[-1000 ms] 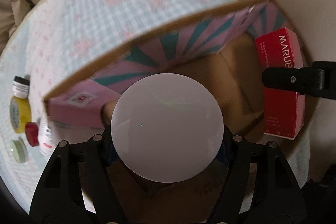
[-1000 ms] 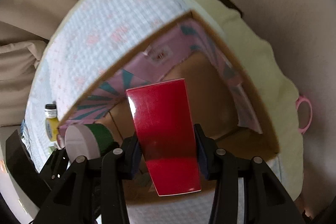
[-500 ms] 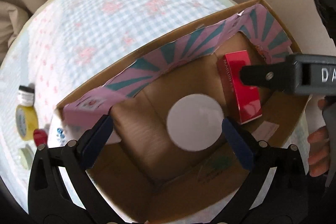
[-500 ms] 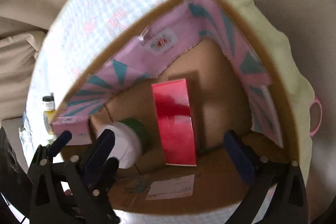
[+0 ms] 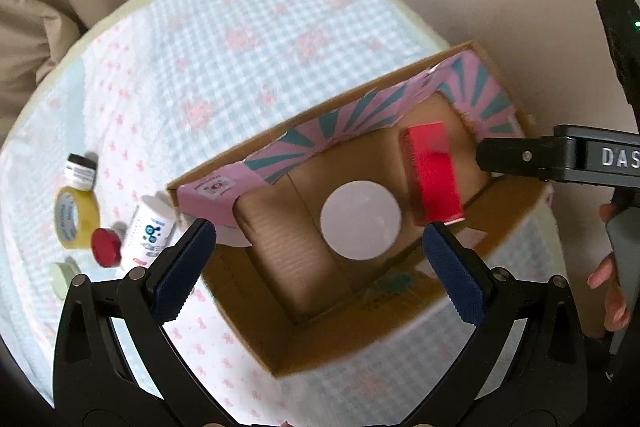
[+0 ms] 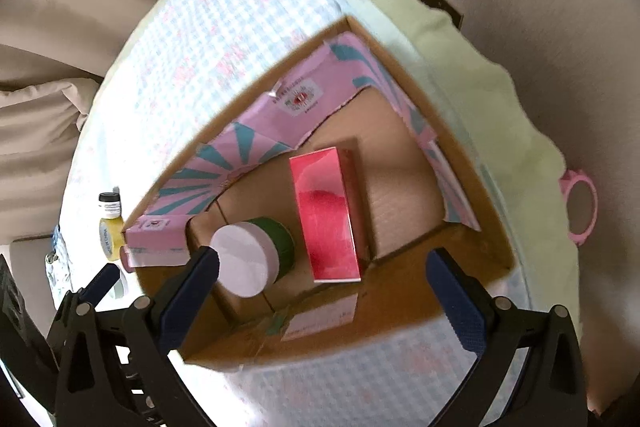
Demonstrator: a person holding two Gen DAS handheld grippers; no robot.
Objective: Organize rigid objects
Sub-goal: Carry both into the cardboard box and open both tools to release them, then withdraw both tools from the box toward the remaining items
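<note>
An open cardboard box (image 5: 404, 331) (image 6: 472, 195) with pink and teal flaps sits on the checked cloth. Inside it stand a green jar with a white lid (image 5: 360, 219) (image 6: 245, 259) and, lying flat beside it, a red carton (image 5: 434, 177) (image 6: 328, 219). My left gripper (image 5: 320, 267) hangs open above the jar, nothing between its blue pads. My right gripper (image 6: 322, 289) is open too, above the box's near wall, empty. In the left wrist view one finger of the right gripper (image 5: 532, 157) reaches in from the right, above the box's right end.
Left of the box on the cloth lie a yellow tape roll (image 5: 76, 217), a small black-capped jar (image 5: 80, 171), a white bottle with a red cap (image 5: 146, 233) and a pale green lid (image 5: 62, 277). A pink ring (image 6: 580, 205) lies at the right. A person's fingers (image 5: 608, 291) show at right.
Both grippers opened and let go: the white-lidded jar and the red carton now rest in the box. Both have lifted away, the left one more, so the box looks smaller.
</note>
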